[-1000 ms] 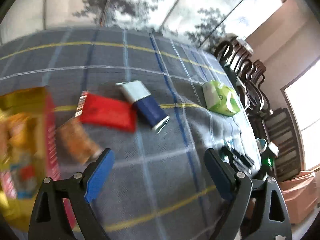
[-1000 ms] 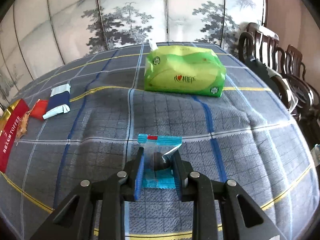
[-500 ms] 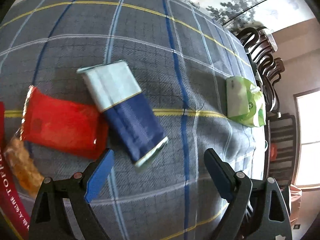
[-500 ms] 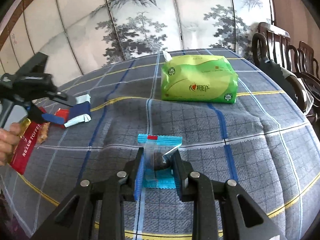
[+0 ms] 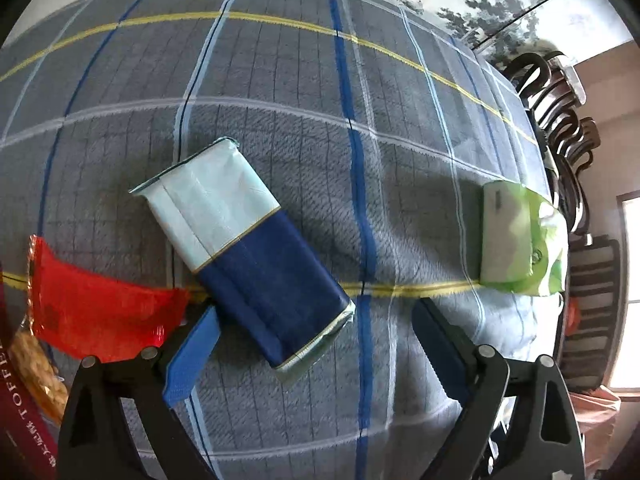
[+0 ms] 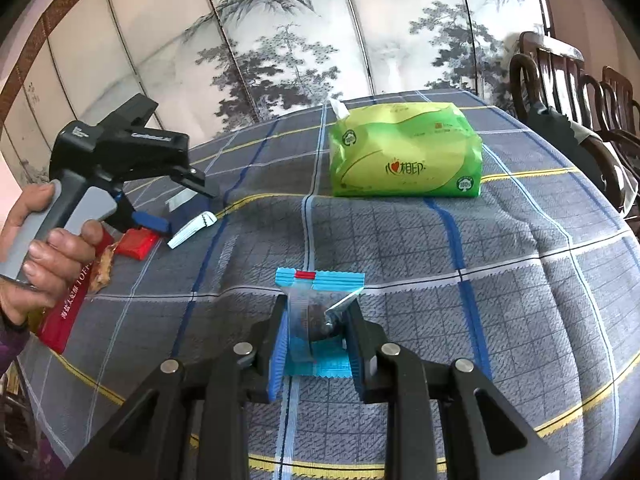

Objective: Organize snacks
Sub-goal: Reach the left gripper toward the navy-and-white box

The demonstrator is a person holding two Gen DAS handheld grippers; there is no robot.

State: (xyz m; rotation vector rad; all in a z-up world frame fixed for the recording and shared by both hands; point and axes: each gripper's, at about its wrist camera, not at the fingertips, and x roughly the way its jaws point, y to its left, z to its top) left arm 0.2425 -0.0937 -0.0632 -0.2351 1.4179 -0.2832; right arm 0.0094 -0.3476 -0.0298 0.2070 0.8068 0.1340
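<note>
A navy and pale-blue snack pack (image 5: 244, 252) lies on the plaid tablecloth (image 5: 360, 80). My left gripper (image 5: 316, 328) is open, its jaws on either side of the pack's navy end. A red wrapper (image 5: 100, 312) lies just left of it. My right gripper (image 6: 316, 332) is shut on a blue-edged clear snack packet (image 6: 316, 312) just above the cloth. The right wrist view shows the left gripper (image 6: 180, 204) over the navy pack (image 6: 192, 230) and red wrapper (image 6: 138, 242).
A green tissue pack (image 6: 404, 162) stands at the far side of the table and also shows in the left wrist view (image 5: 520, 240). A dark red toffee box (image 6: 68, 308) and an orange snack (image 6: 102, 270) lie at the left. Wooden chairs (image 6: 580, 92) stand on the right.
My left gripper has moved down and closer to the navy pack, which now lies between its open jaws. My right gripper has kept its hold on the blue packet.
</note>
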